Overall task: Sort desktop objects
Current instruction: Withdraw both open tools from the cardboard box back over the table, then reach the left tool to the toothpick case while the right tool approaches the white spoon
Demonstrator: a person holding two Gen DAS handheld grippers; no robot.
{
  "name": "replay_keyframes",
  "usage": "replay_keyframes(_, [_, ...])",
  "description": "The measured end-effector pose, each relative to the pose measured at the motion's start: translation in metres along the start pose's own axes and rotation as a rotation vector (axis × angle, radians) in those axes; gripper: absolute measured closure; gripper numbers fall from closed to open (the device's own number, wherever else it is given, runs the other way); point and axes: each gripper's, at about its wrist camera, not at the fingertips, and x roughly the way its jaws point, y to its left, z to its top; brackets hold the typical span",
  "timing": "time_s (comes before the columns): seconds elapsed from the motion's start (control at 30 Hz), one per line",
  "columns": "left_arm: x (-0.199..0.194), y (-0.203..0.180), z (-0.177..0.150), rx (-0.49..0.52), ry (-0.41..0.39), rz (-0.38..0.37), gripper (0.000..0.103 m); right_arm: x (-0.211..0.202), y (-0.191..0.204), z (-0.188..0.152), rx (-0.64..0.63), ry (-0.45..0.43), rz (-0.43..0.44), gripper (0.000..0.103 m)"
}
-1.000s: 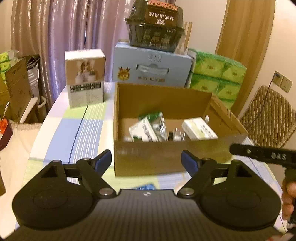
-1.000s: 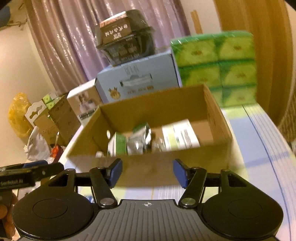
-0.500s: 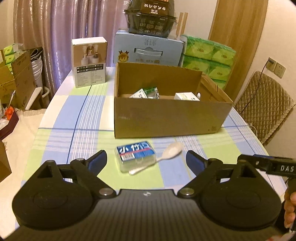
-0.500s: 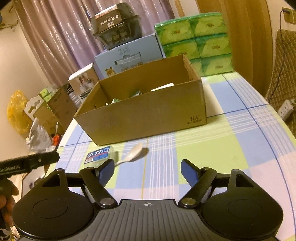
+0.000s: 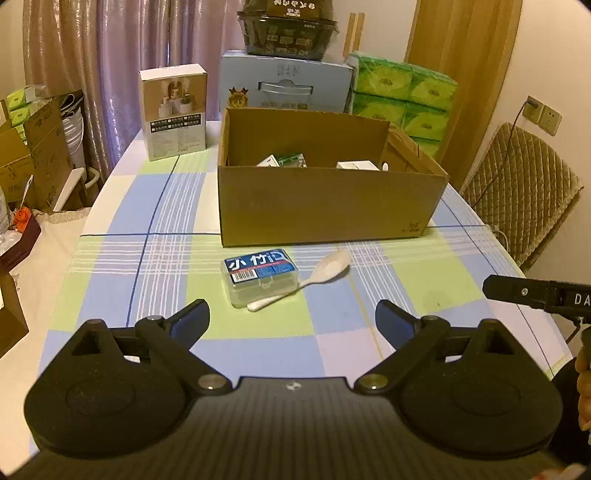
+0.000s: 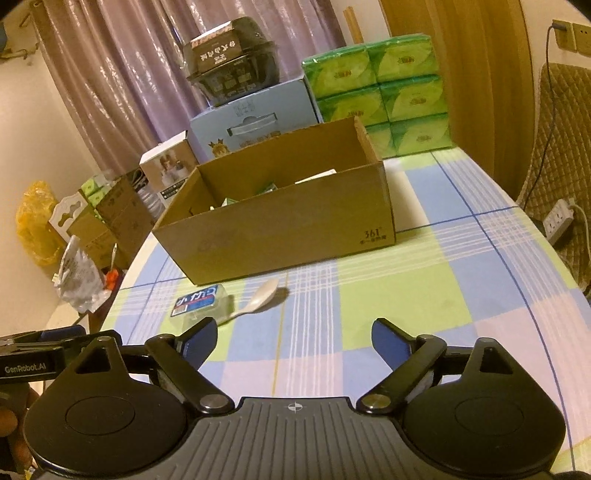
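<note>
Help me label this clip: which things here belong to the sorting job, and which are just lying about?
Job:
cardboard box
clear plastic case
white spoon
both open claws: left claw, right claw

Lying about:
green tissue packs
blue carton
black bowl
white product box

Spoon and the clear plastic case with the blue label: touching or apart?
Touching. In the left wrist view the spoon handle runs flush along the case's near right edge with no cloth showing between; the right wrist view agrees.
</note>
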Motion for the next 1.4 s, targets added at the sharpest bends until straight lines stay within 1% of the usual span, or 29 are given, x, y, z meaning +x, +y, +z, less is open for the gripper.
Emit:
replay_keyframes(0.17, [-0.001,-0.004,-0.006,0.011,0.015,-0.003,0.008,-0.002,-0.003,-0.004,0.004,0.009,-0.01,0.01])
replay_keyframes(0.33, [0.001,-0.006,-0.011,0.02,0.031,-0.007,0.007,-0.003,-0.004,-0.006,-0.002,0.018,-0.016,0.009])
replay_keyframes(0.57, [0.003,-0.008,-0.016,0.062,0.063,-0.016,0.007,-0.001,-0.007,-0.01,-0.031,0.037,-0.032,0.007])
replay_keyframes(0.8, [0.008,-0.002,-0.022,0.092,0.088,-0.048,0.007,0.004,-0.01,-0.017,-0.063,0.072,-0.049,0.006])
replay_keyframes(1.0, [0.014,0.003,-0.021,0.189,0.078,-0.048,0.007,0.012,0.001,-0.019,-0.177,0.089,-0.059,0.006])
replay_keyframes(1.2, [0.024,0.017,-0.016,0.256,0.085,-0.049,0.007,0.027,0.01,-0.019,-0.31,0.111,-0.045,0.006])
replay_keyframes(1.33, [0.034,0.027,-0.013,0.301,0.102,-0.056,0.007,0.042,0.015,-0.019,-0.424,0.135,-0.031,0.006])
replay_keyframes(1.4, [0.04,0.03,-0.011,0.336,0.124,-0.06,0.007,0.051,0.019,-0.019,-0.499,0.154,-0.006,0.006])
